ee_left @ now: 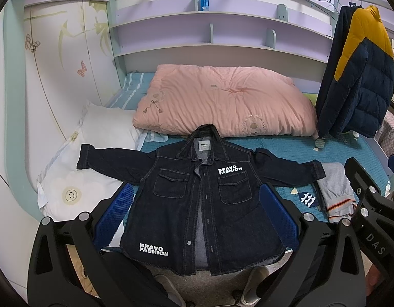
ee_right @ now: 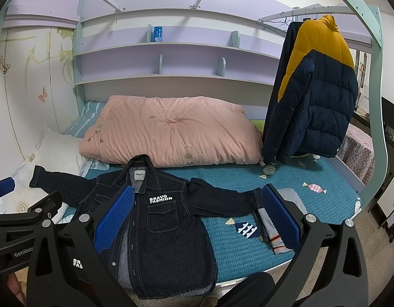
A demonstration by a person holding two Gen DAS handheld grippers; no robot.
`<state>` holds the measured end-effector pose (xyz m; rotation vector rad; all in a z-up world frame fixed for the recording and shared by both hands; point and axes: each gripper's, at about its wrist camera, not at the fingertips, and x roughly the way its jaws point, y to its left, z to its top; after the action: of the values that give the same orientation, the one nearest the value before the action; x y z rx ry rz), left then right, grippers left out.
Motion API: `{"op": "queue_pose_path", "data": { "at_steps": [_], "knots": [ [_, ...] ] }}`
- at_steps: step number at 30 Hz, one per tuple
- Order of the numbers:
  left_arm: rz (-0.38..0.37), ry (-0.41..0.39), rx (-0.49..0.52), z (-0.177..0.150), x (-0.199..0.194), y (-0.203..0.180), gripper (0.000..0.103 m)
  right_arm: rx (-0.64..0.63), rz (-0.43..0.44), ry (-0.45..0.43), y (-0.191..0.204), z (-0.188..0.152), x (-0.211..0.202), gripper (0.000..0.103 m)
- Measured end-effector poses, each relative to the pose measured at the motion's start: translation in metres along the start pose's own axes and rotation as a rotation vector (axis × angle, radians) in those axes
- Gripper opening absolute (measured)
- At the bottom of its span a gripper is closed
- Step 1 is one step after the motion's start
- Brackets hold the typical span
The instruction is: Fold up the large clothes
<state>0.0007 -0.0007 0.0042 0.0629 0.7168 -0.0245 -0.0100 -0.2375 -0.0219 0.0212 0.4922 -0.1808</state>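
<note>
A dark denim jacket (ee_left: 186,204) printed "BRAVO FASHION" lies face up on the teal bed cover (ee_left: 286,148), its sleeves spread left and right and its hem hanging over the bed's front edge. My left gripper (ee_left: 197,188) hovers above the jacket's body, open, its blue pads (ee_left: 120,204) standing wide on either side with nothing held. In the right wrist view the jacket (ee_right: 166,230) sits left of centre. My right gripper (ee_right: 198,189) is open over the jacket's right sleeve, empty. The left gripper's black frame (ee_right: 30,209) shows at the left edge.
A folded grey garment (ee_left: 335,189) lies by the jacket's right cuff. Behind are a pink quilt (ee_left: 222,99), a white pillow (ee_left: 102,128) and a hanging navy-and-yellow puffer jacket (ee_right: 314,97). Shelves line the wall. A person's legs and slippers (ee_left: 255,281) stand below the bed edge.
</note>
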Motion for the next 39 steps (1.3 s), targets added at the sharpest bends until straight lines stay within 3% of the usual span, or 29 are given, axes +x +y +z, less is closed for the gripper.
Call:
{"op": "queue_pose_path", "data": {
  "at_steps": [39],
  "knots": [
    [0.003,0.003,0.006,-0.0071,-0.0018,-0.0056,0.098,0.002,0.000,0.010,0.0008,-0.0052,0.0004,0.096]
  ]
}}
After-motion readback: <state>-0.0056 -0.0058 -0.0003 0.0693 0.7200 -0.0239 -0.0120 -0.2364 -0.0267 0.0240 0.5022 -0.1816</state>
